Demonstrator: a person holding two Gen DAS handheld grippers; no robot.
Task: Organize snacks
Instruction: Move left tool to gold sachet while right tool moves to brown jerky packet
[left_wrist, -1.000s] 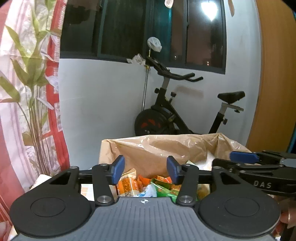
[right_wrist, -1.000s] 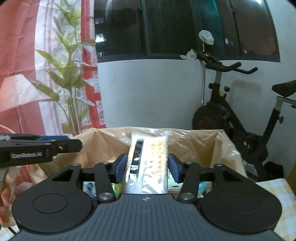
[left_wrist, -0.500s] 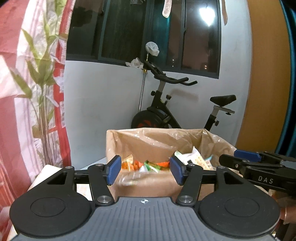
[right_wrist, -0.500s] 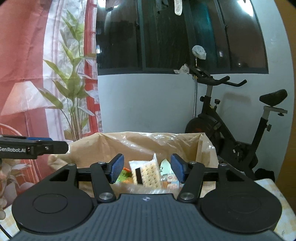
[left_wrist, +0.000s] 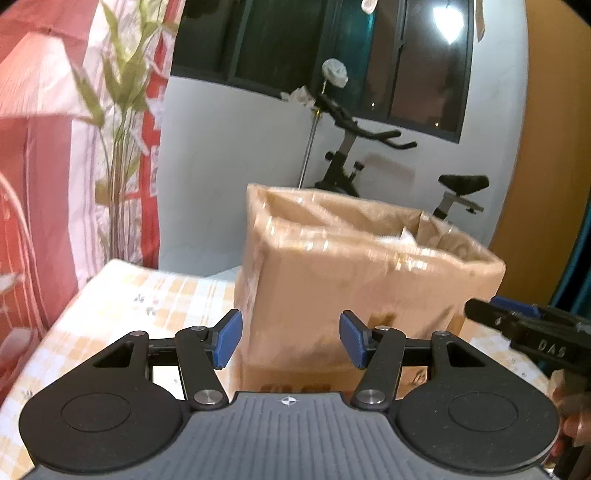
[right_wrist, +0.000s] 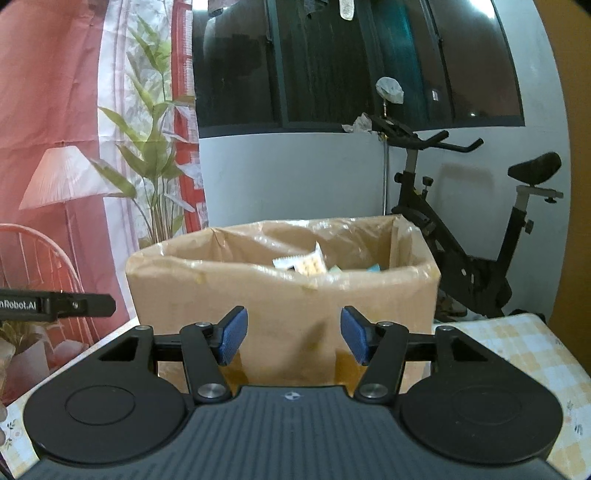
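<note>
Snacks sit inside the cardboard box straight ahead of your right gripper, whose blue pads stand spread apart with nothing between them. From that gripper's camera you look just over the near rim and can pick out a pale cracker packet with a few other wrappers beside it, low against the plastic lining. Your left gripper is likewise spread wide and holding nothing, facing a corner of the same box from nearer to it; its view is blurred and shows only a scrap of white wrapper above the rim, so the contents are told mainly by the right camera. The left view alone shows the yellow checked tablecloth stretching off to the left of the gripper, and your right gripper entering at its far right. An exercise bike stands beyond the box against the wall.
</note>
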